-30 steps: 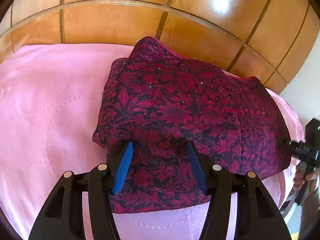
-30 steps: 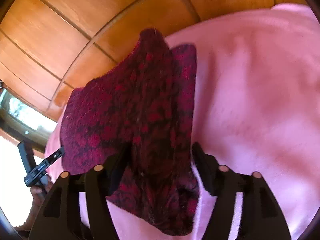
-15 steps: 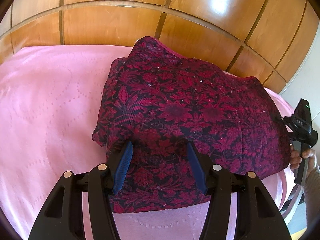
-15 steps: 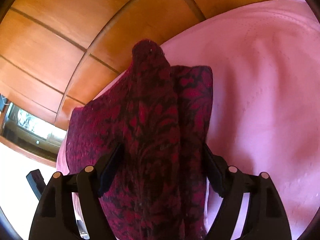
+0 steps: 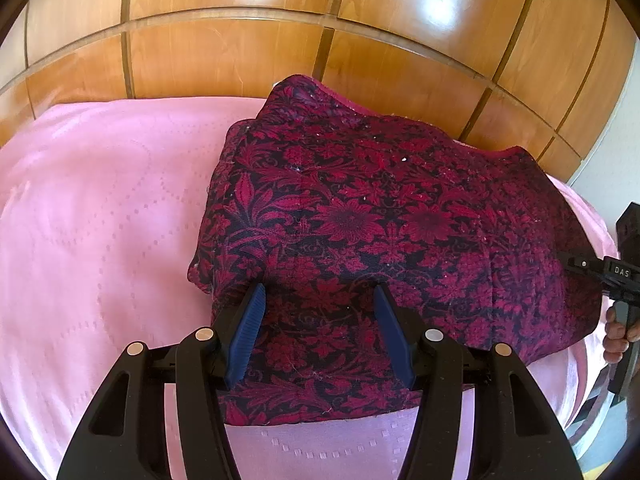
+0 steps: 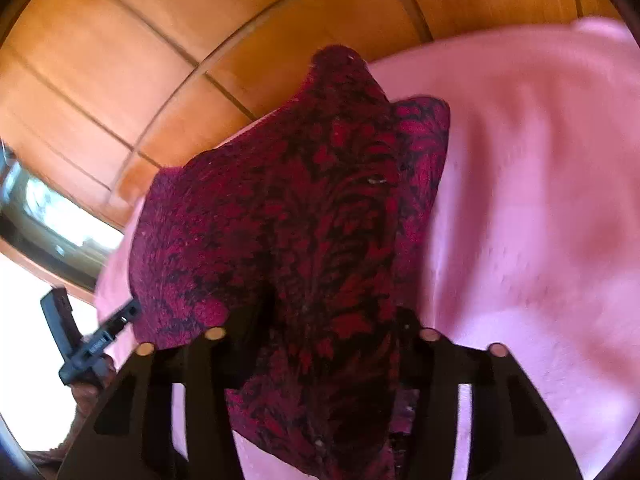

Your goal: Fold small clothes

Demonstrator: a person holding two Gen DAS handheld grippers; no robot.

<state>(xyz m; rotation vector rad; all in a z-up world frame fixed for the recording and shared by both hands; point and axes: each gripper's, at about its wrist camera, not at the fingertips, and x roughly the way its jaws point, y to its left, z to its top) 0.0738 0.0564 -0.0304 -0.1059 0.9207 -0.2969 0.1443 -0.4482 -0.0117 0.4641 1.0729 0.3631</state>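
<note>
A dark red floral garment [image 5: 380, 232] lies folded on the pink bedcover [image 5: 100, 220], reaching back to the wooden headboard. My left gripper [image 5: 320, 320] is open, its blue pads [image 5: 246, 332] spread over the garment's near edge without pinching it. The right gripper shows at the far right of the left wrist view [image 5: 600, 272], at the garment's right edge. In the right wrist view the garment [image 6: 304, 220] fills the space between the right gripper's black fingers [image 6: 320, 344], and cloth drapes over them. The jaws stand wide apart; whether they pinch cloth is hidden.
A glossy wooden panelled headboard [image 5: 280, 40] stands behind the bed. The pink bedcover spreads wide to the left of the garment and also shows in the right wrist view [image 6: 540, 200]. A window [image 6: 48, 216] lies at the left of the right wrist view.
The right gripper pushed into the garment's right edge, drew back upward, then came in again. The left gripper stayed still and open over the near edge.
</note>
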